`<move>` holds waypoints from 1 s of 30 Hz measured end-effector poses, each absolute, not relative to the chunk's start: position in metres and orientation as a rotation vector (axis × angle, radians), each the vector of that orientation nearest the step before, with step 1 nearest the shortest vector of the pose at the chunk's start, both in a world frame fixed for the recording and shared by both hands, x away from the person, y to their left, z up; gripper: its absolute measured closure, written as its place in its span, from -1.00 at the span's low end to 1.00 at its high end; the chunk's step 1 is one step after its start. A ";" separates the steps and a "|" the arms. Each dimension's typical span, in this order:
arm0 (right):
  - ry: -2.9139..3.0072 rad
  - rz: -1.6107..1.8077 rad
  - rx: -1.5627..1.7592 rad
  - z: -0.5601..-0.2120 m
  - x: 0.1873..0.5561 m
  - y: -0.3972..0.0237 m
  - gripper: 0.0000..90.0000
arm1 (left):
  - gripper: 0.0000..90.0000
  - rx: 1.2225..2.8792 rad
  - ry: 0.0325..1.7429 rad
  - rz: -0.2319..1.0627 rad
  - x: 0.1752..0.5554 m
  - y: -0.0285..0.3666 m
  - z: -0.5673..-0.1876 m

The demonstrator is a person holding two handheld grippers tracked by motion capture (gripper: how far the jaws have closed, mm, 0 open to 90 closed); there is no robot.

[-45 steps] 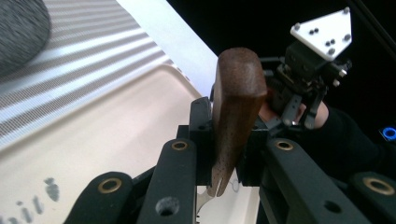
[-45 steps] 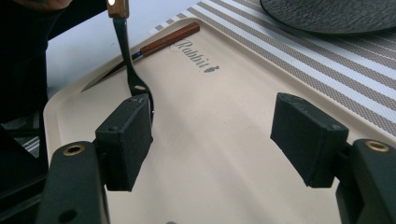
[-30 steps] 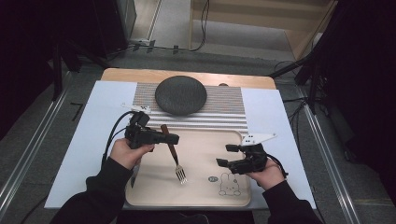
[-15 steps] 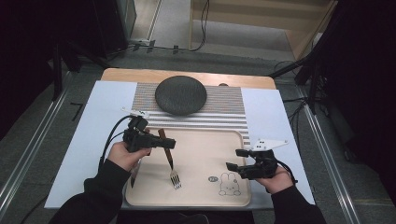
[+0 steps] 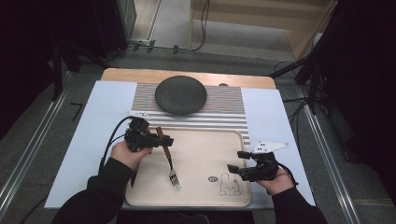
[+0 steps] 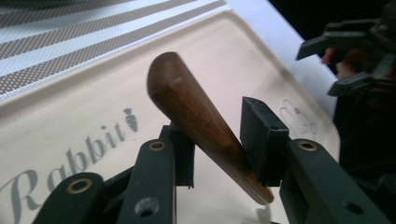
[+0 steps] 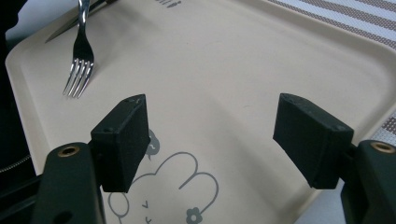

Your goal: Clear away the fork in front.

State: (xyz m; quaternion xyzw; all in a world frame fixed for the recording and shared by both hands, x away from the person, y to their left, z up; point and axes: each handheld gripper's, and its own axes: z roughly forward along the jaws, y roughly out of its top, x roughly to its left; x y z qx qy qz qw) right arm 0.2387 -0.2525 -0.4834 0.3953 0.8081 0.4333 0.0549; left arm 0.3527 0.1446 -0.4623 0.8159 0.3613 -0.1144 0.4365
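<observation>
A fork [image 5: 170,163] with a brown wooden handle [image 6: 187,98] slants over the beige tray [image 5: 205,144]. Its metal tines [image 7: 79,70] are down at the tray's near left part and its handle points away from me. My left gripper [image 5: 164,141] is shut on the handle near its far end, and both black pads [image 6: 261,135] press its sides. At the tray's near right corner, just above a printed rabbit drawing [image 7: 177,186], my right gripper [image 5: 236,162] is open with nothing between its jaws. In the left gripper view the right gripper [image 6: 355,60] shows farther off.
A dark round plate [image 5: 180,94] lies on a striped mat [image 5: 224,112] beyond the tray. White sheets [image 5: 107,112] cover the table on both sides of the mat. Cables trail on the floor behind the table.
The fork's tines have slid a little toward me on the tray while the left gripper kept its hold. My right gripper has drawn back toward the near right corner of the tray.
</observation>
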 end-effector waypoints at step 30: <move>2.446 1.295 1.235 -0.485 0.241 -0.254 -0.44 | 0.08 2.140 0.955 -0.207 0.366 0.132 -0.497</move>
